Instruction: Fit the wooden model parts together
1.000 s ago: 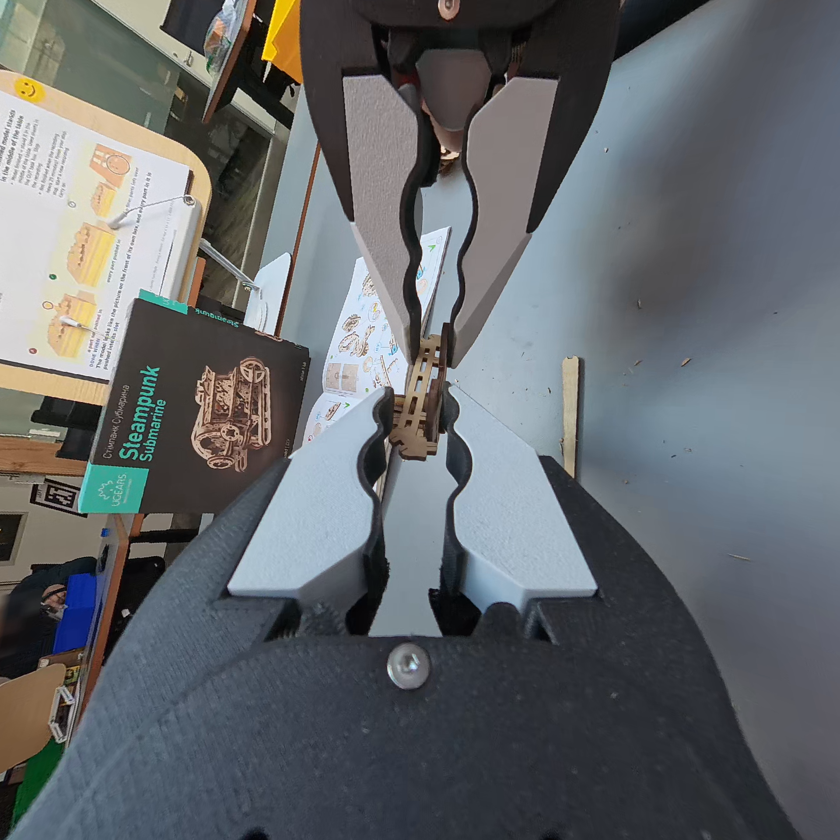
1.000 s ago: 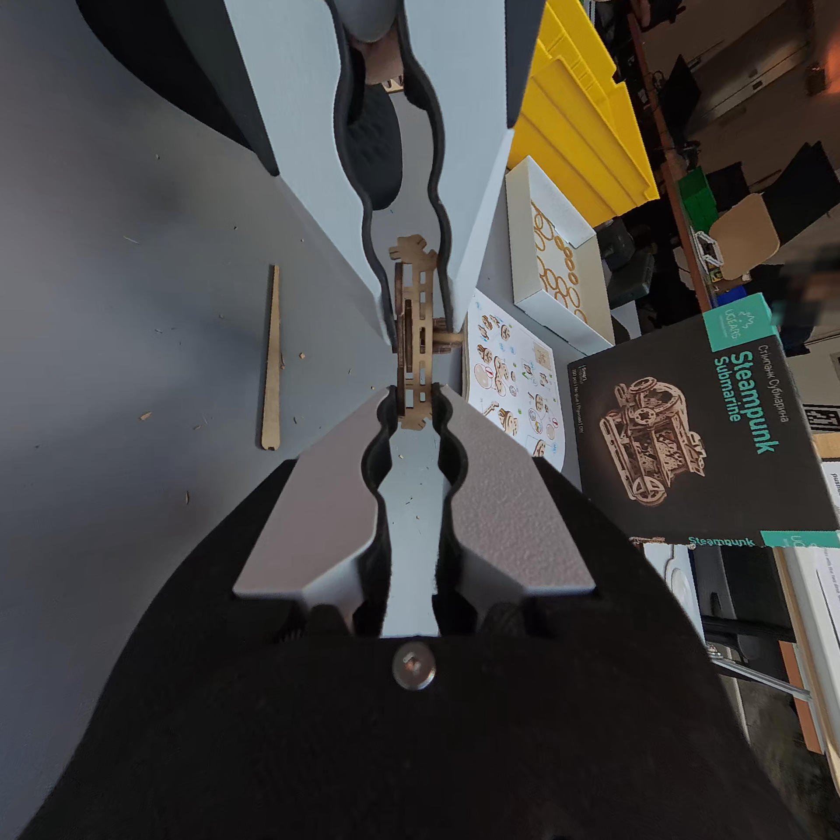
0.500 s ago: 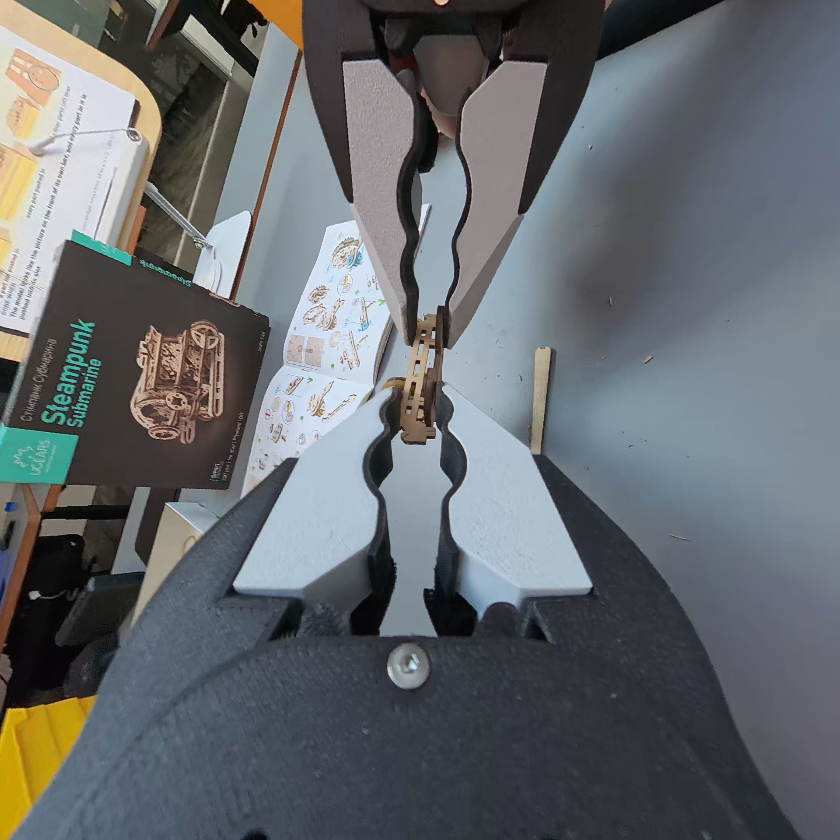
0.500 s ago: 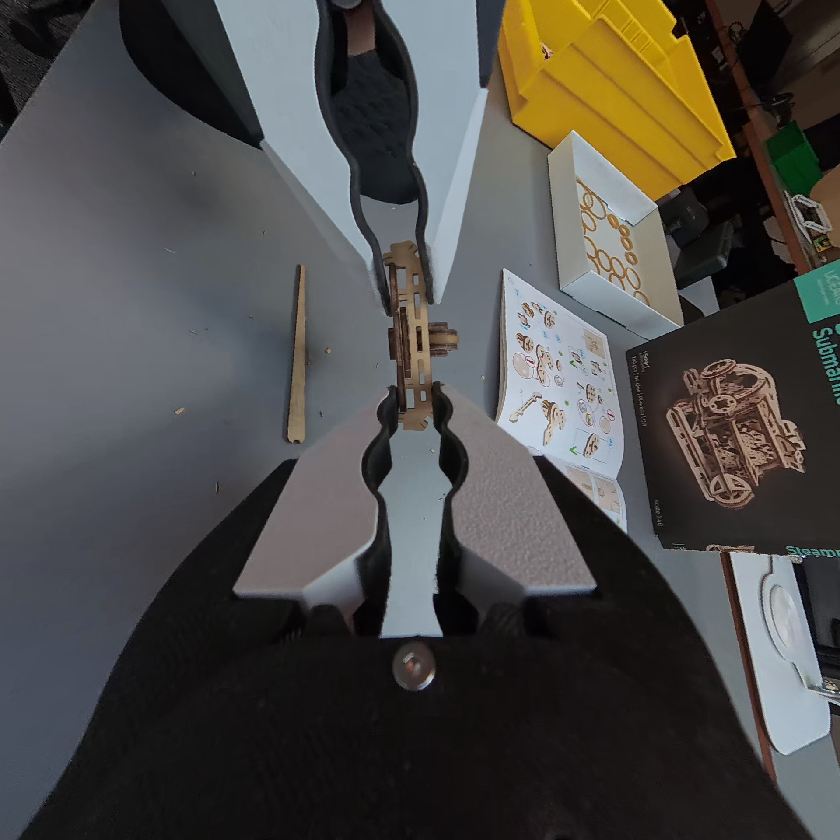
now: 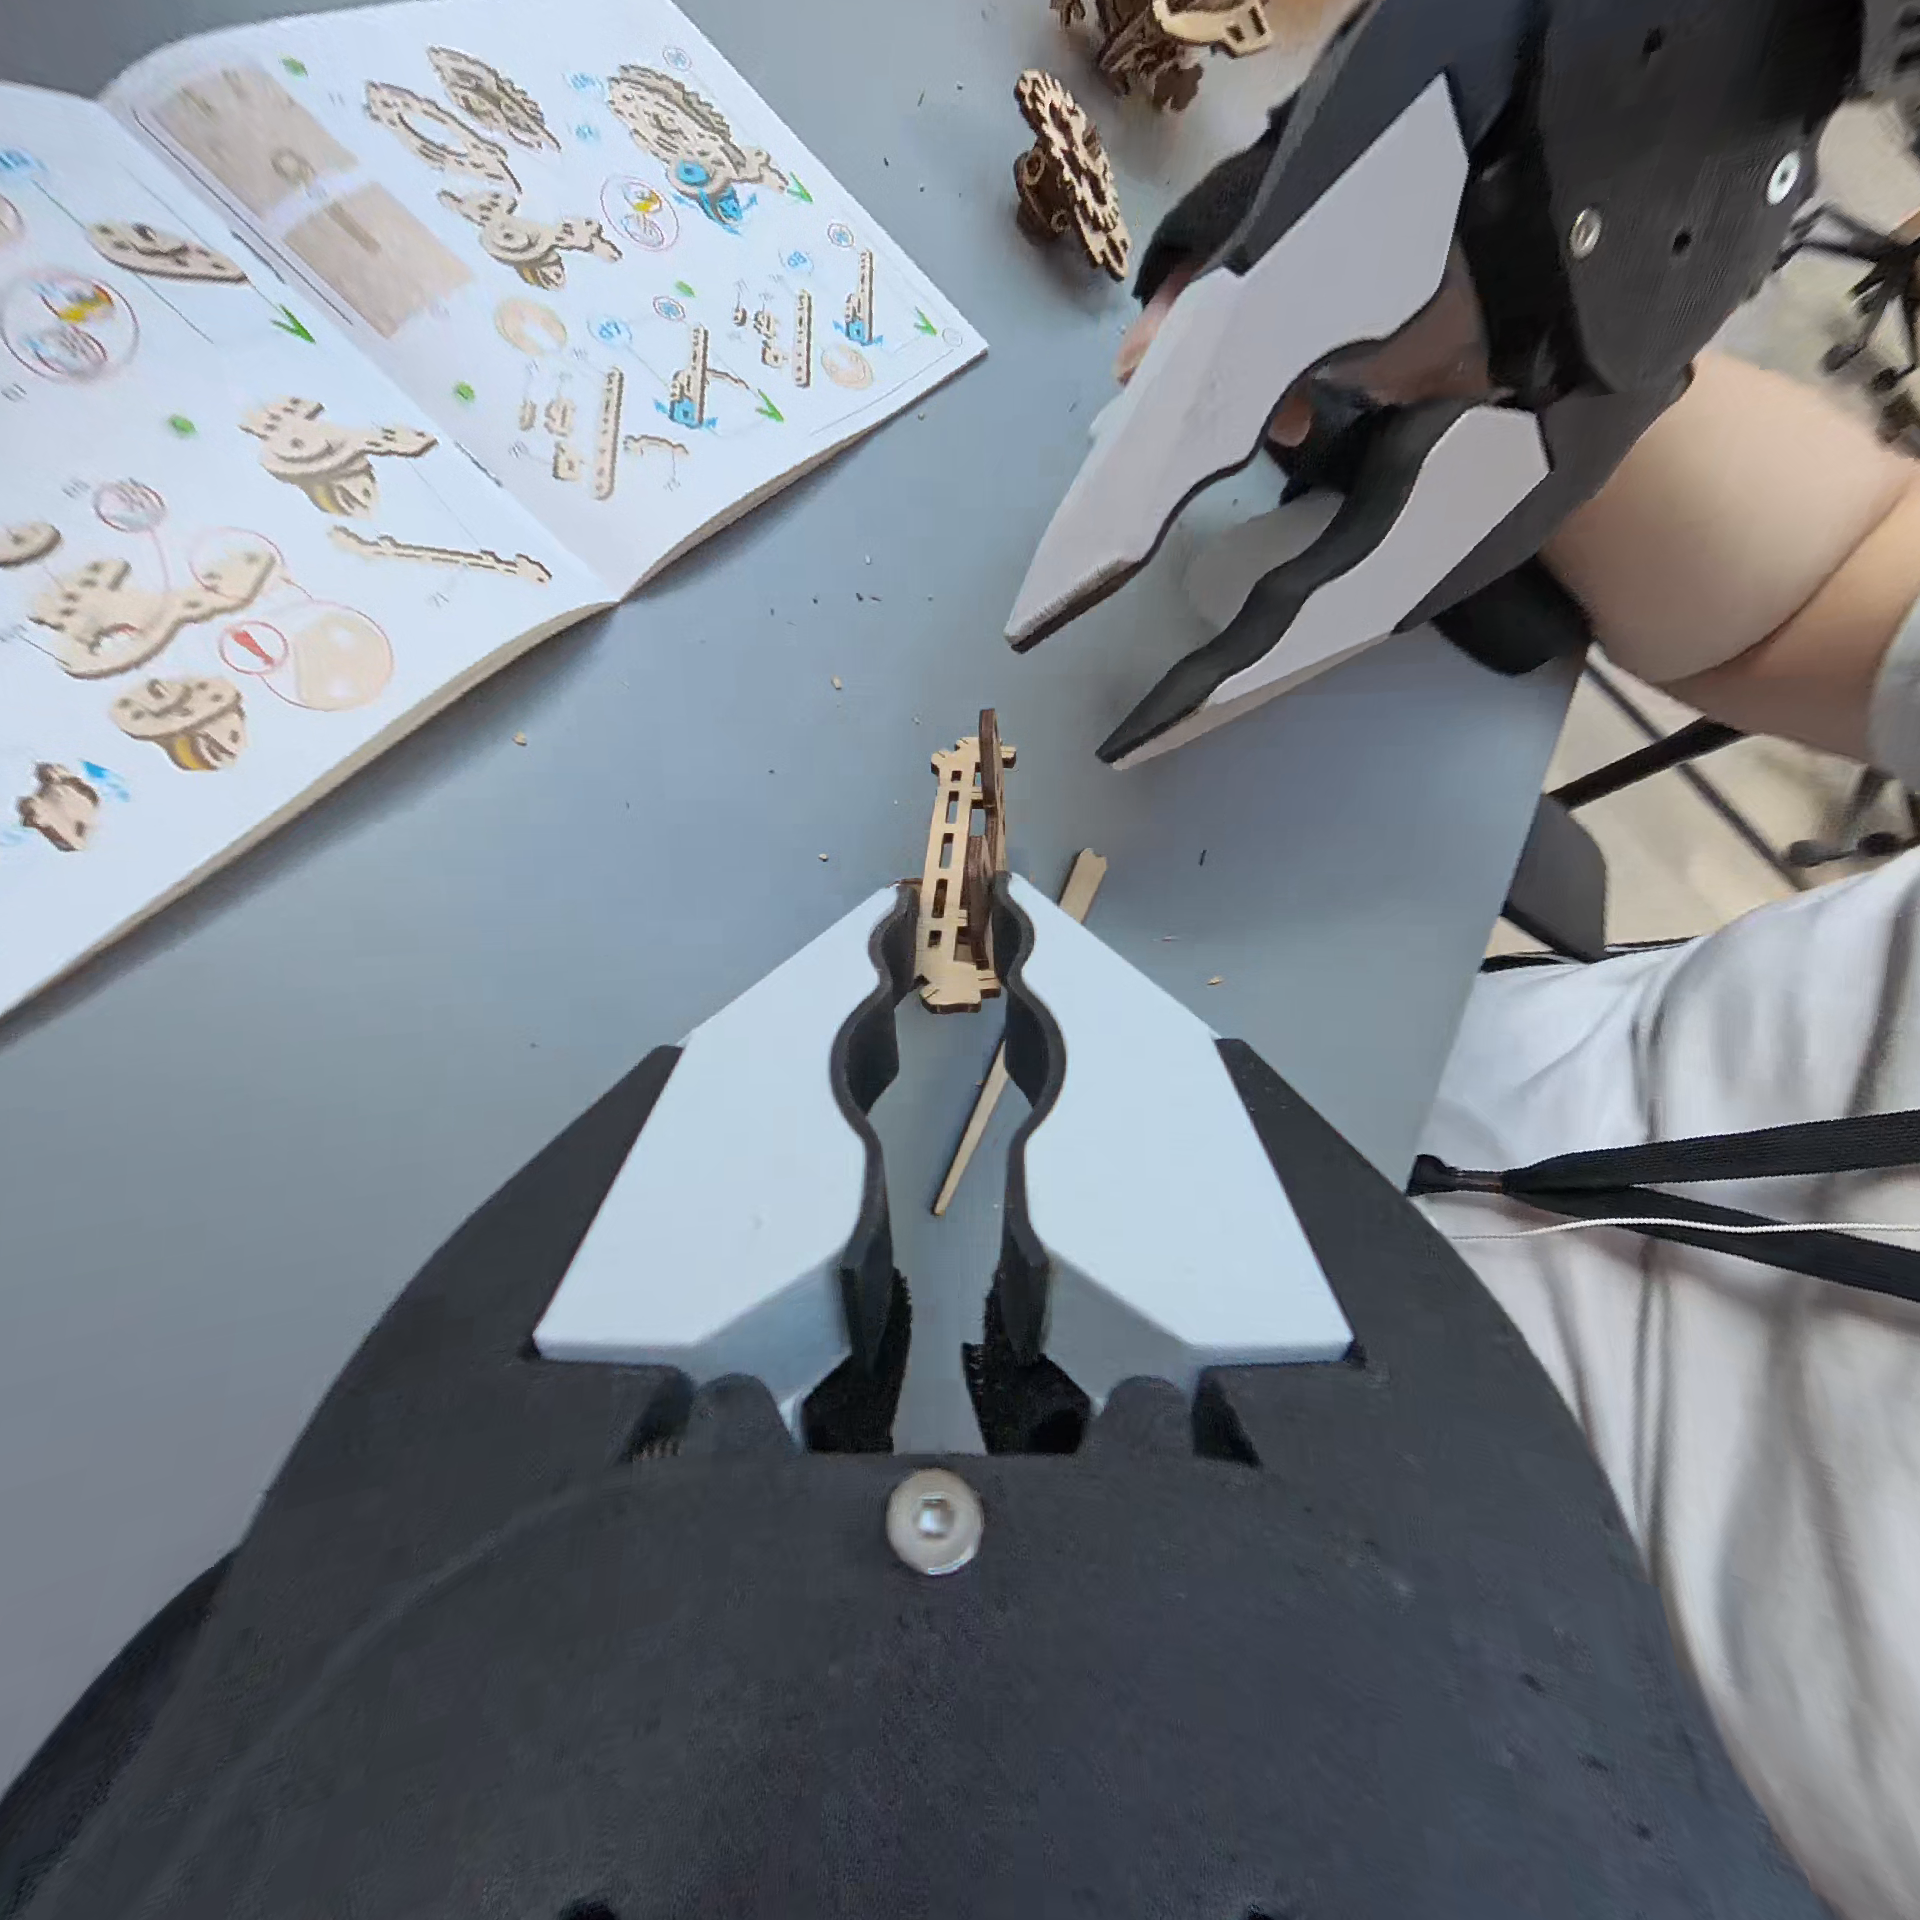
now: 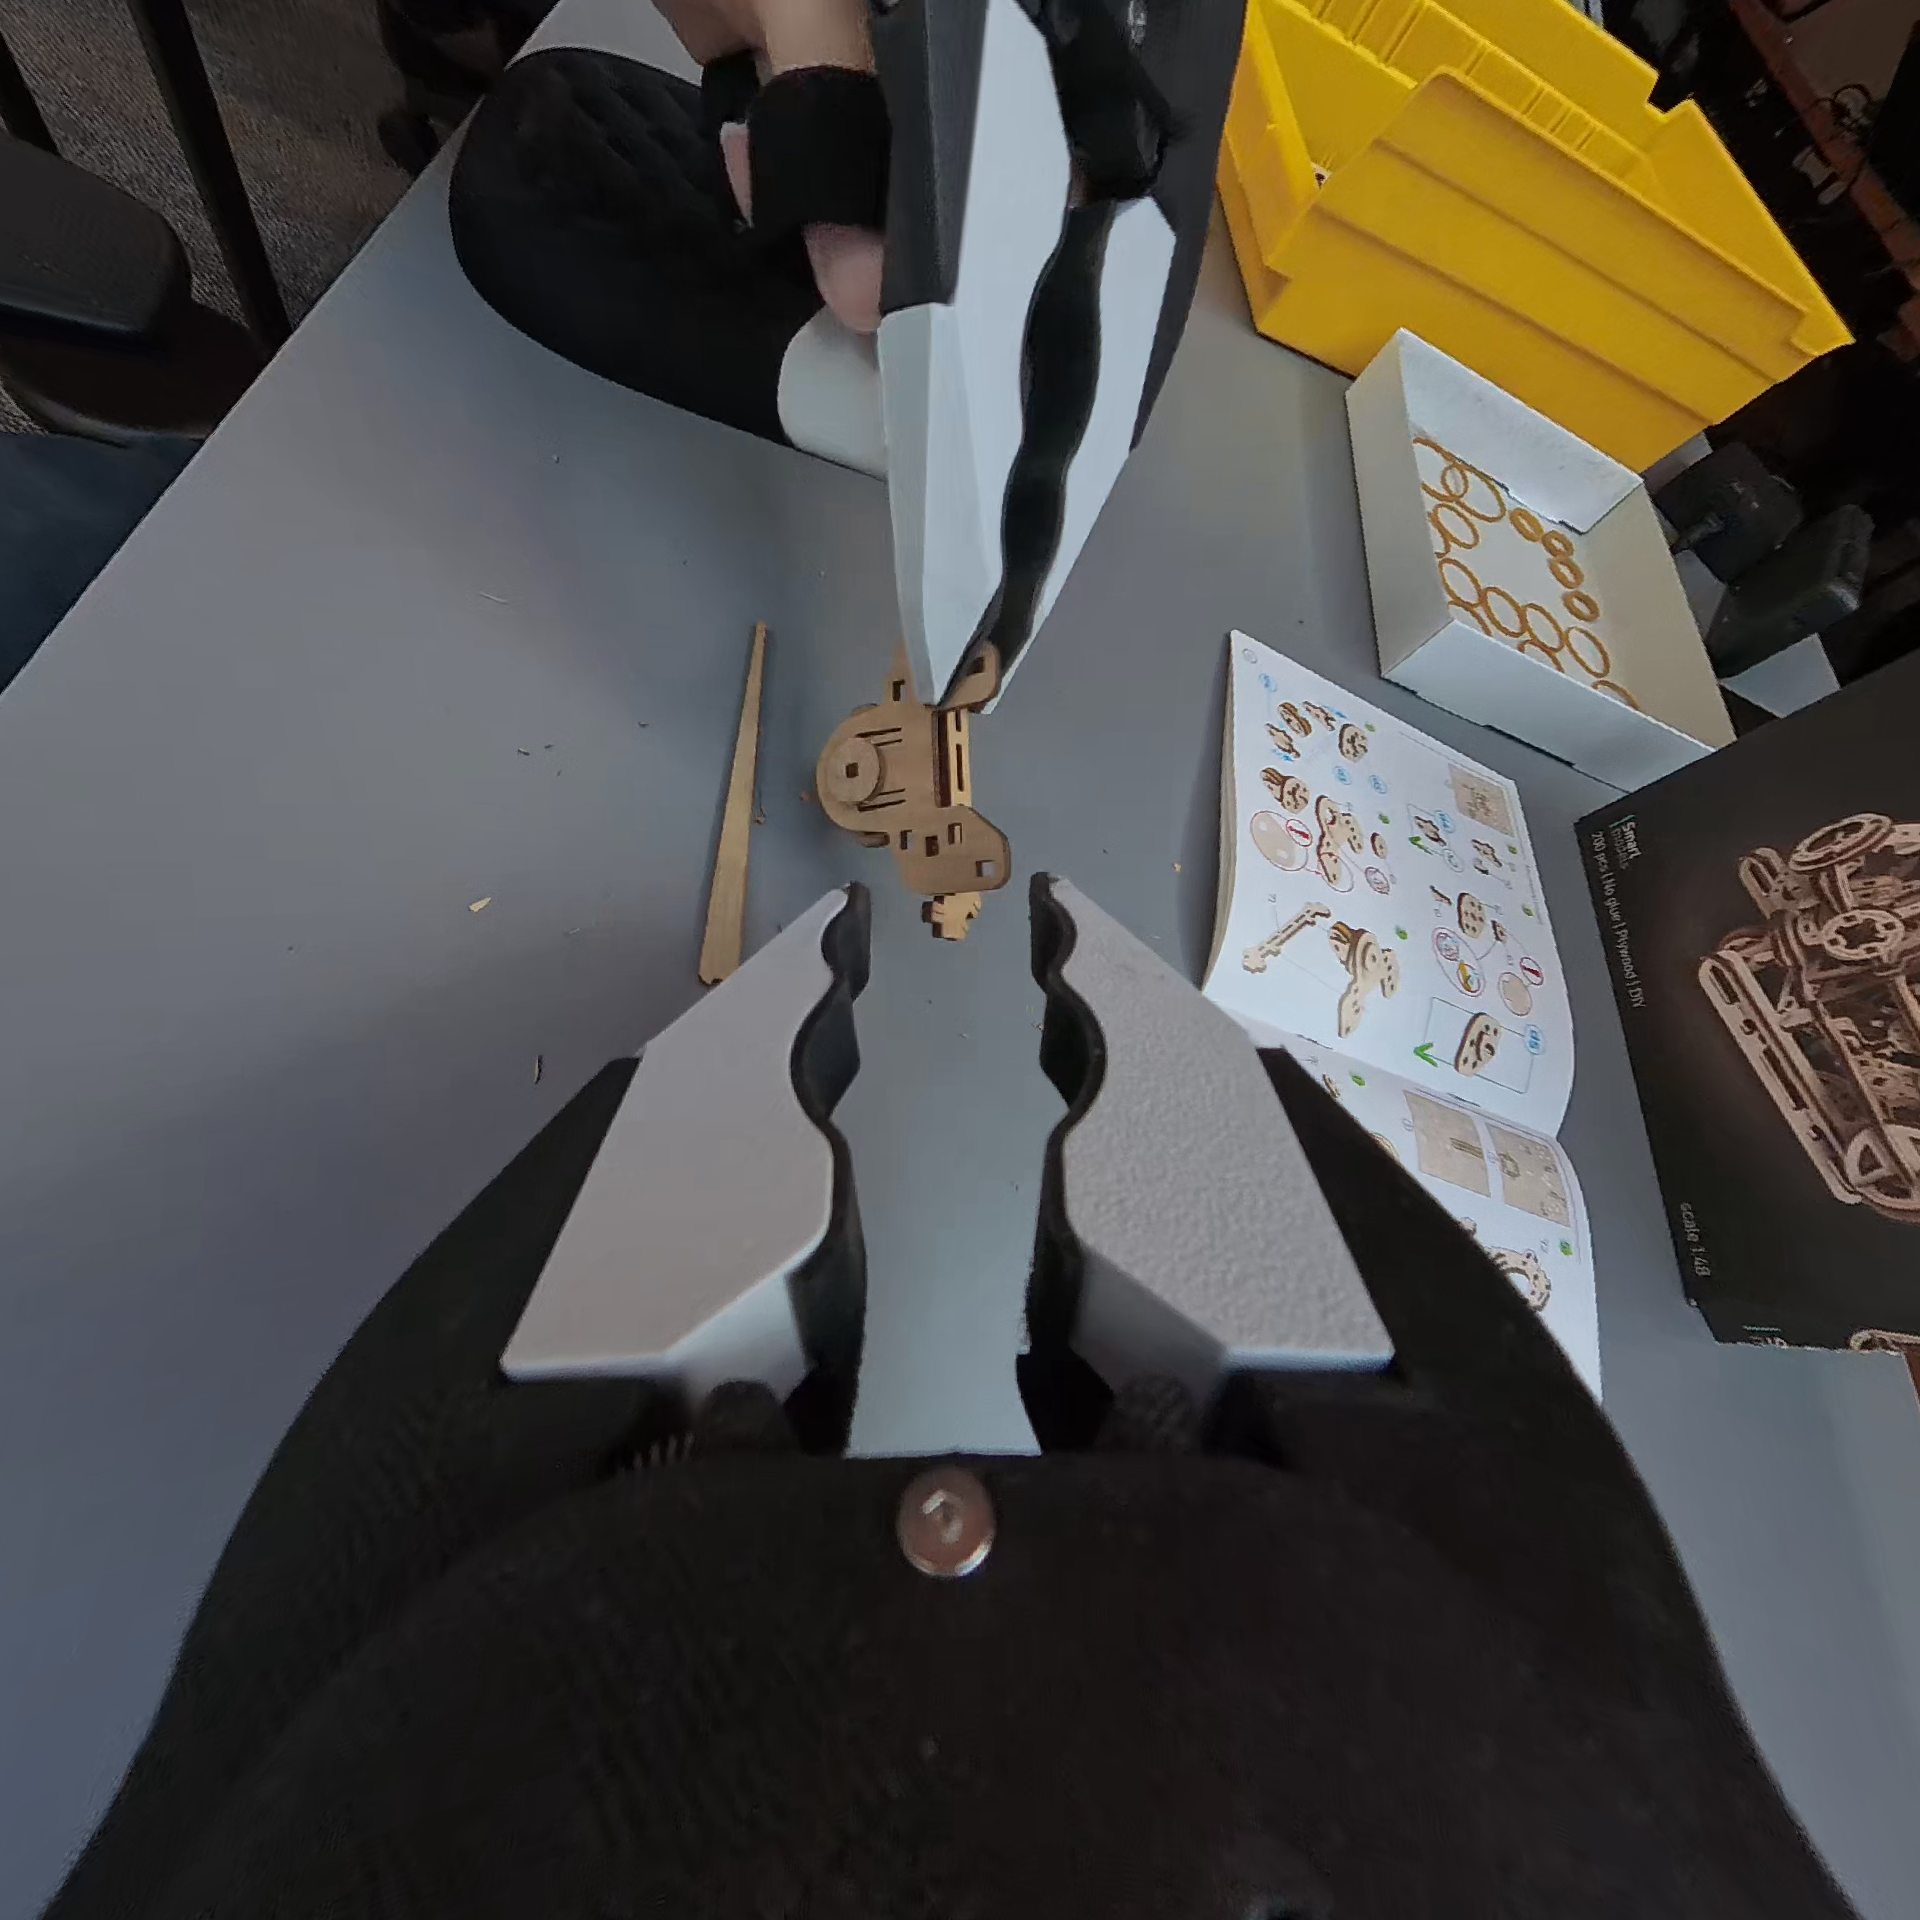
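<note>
A small wooden model assembly [image 5: 961, 883], a slotted strip with a round disc fitted on its side, is pinched in my left gripper [image 5: 956, 914], which is shut on its lower end above the grey table [image 5: 468, 987]. In the right wrist view the same assembly [image 6: 914, 800] hangs from the left gripper's tips [image 6: 961, 675]. My right gripper [image 6: 945, 891] is open and empty, its jaws spread either side of the assembly's near end without touching it. It also shows in the left wrist view [image 5: 1060, 696], open, just beyond the assembly.
A thin wooden stick [image 6: 736, 810] lies on the table left of the assembly. An open instruction booklet [image 6: 1392, 935], a dark kit box [image 6: 1766, 1039], a white tray [image 6: 1538, 686] of wooden rings and yellow bins [image 6: 1507, 208] sit to the right. Assembled gear parts [image 5: 1070, 187] lie farther off. The grippers' ends are close to 4 centimetres from one another. My left tips are roughly 5 centimetres from the thin wooden stick [image 6: 736, 810].
My right gripper has let go of the assembly, opened and drawn back. My left gripper still holds the assembly and has turned down toward the table.
</note>
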A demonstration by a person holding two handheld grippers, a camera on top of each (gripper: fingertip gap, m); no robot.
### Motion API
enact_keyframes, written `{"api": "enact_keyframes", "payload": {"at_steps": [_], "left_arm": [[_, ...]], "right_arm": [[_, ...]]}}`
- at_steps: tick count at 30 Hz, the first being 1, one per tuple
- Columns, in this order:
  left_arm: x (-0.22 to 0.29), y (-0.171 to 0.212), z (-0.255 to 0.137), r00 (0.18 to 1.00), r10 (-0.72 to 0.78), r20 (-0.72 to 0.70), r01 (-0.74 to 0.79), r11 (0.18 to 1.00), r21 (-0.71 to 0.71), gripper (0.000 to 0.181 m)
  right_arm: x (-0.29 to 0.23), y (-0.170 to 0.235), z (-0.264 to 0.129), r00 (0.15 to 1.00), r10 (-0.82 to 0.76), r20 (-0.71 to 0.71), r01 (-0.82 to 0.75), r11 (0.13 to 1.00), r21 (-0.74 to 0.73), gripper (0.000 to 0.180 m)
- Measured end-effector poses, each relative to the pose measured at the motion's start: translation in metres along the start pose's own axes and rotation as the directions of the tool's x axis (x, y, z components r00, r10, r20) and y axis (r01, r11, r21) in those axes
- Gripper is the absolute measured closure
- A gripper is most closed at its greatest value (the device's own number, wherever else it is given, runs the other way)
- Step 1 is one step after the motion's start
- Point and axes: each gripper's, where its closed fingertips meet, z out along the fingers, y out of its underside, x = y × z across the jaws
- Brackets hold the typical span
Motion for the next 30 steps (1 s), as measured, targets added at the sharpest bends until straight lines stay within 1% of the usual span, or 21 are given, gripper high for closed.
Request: {"api": "enact_keyframes", "payload": {"at_steps": [4, 7, 9, 12, 14, 16, 17, 22, 26, 30], "left_arm": [[-0.008, 0.003, 0.001, 0.984, -0.158, -0.077, 0.158, 0.987, -0.012, 0.169], [-0.006, 0.007, 0.004, 0.952, -0.263, -0.158, 0.258, 0.965, -0.049, 0.169], [-0.002, 0.007, 0.004, 0.921, -0.320, -0.220, 0.312, 0.947, -0.072, 0.169], [-0.003, 0.007, 0.006, 0.889, -0.379, -0.258, 0.367, 0.925, -0.096, 0.169], [-0.005, 0.008, 0.007, 0.874, -0.404, -0.270, 0.390, 0.915, -0.105, 0.169], [-0.007, 0.007, 0.007, 0.863, -0.422, -0.279, 0.409, 0.907, -0.106, 0.169], [-0.008, 0.007, 0.007, 0.860, -0.426, -0.281, 0.414, 0.904, -0.106, 0.169], [-0.009, 0.006, 0.009, 0.851, -0.441, -0.284, 0.426, 0.897, -0.117, 0.169], [-0.011, 0.006, 0.010, 0.864, -0.426, -0.270, 0.411, 0.905, -0.113, 0.172], [-0.017, 0.009, 0.012, 0.893, -0.389, -0.226, 0.375, 0.921, -0.104, 0.167]], "right_arm": [[-0.001, -0.002, 0.004, 0.999, -0.032, -0.023, 0.032, 0.999, 0.015, 0.149], [0.000, -0.005, 0.007, 0.999, -0.032, -0.033, 0.034, 0.998, 0.045, 0.156], [-0.004, -0.003, 0.011, 0.999, -0.030, -0.012, 0.030, 0.999, 0.038, 0.158], [-0.010, 0.004, 0.018, 0.999, -0.039, 0.022, 0.039, 0.999, 0.009, 0.157], [-0.010, 0.002, 0.019, 0.998, -0.064, 0.011, 0.064, 0.998, 0.015, 0.157], [-0.009, 0.001, 0.020, 0.997, -0.072, 0.000, 0.072, 0.997, 0.020, 0.164], [-0.008, 0.002, 0.021, 0.998, -0.060, -0.003, 0.060, 0.998, 0.019, 0.167], [-0.005, 0.004, 0.026, 1.000, 0.004, 0.018, -0.004, 1.000, 0.008, 0.166], [-0.006, 0.016, 0.030, 0.999, 0.020, 0.036, -0.018, 0.999, -0.043, 0.166], [-0.007, 0.016, 0.031, 0.998, 0.037, 0.051, -0.035, 0.999, -0.037, 0.165]]}}
